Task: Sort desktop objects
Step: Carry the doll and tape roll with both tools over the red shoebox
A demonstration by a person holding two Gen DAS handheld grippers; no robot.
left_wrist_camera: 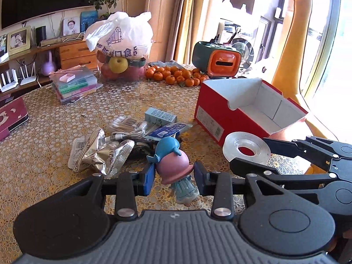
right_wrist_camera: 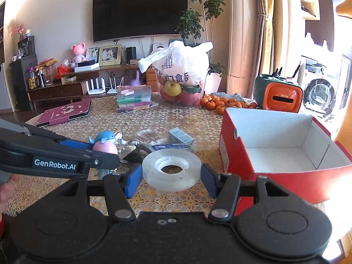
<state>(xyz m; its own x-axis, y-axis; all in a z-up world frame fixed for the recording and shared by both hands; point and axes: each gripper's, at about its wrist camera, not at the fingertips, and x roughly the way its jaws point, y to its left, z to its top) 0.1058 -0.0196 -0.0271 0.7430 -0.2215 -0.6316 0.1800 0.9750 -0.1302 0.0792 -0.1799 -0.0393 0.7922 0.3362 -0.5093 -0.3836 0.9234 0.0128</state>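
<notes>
My left gripper [left_wrist_camera: 174,179] is shut on a toy figurine [left_wrist_camera: 173,167] with a pink hat and a blue whale on top. Its blue pads press both sides of the hat, and the figurine's body hangs tilted below. My right gripper [right_wrist_camera: 171,181] is shut on a clear tape roll [right_wrist_camera: 171,169], held flat just left of the open red box [right_wrist_camera: 275,176], whose white inside holds nothing. The left wrist view shows the tape roll [left_wrist_camera: 246,149] near the red box [left_wrist_camera: 220,118]. The left gripper [right_wrist_camera: 103,151] and figurine [right_wrist_camera: 104,148] show at the right wrist view's left.
A pile lies mid-table: foil packets [left_wrist_camera: 103,156], a white cable [left_wrist_camera: 129,134], a small blue carton [left_wrist_camera: 160,115] and a blue packet [left_wrist_camera: 167,129]. Farther back are tangerines [left_wrist_camera: 173,76], a fruit bag [left_wrist_camera: 121,46], an orange-green holder [left_wrist_camera: 217,59], stacked boxes [left_wrist_camera: 74,83] and a maroon case [left_wrist_camera: 12,116].
</notes>
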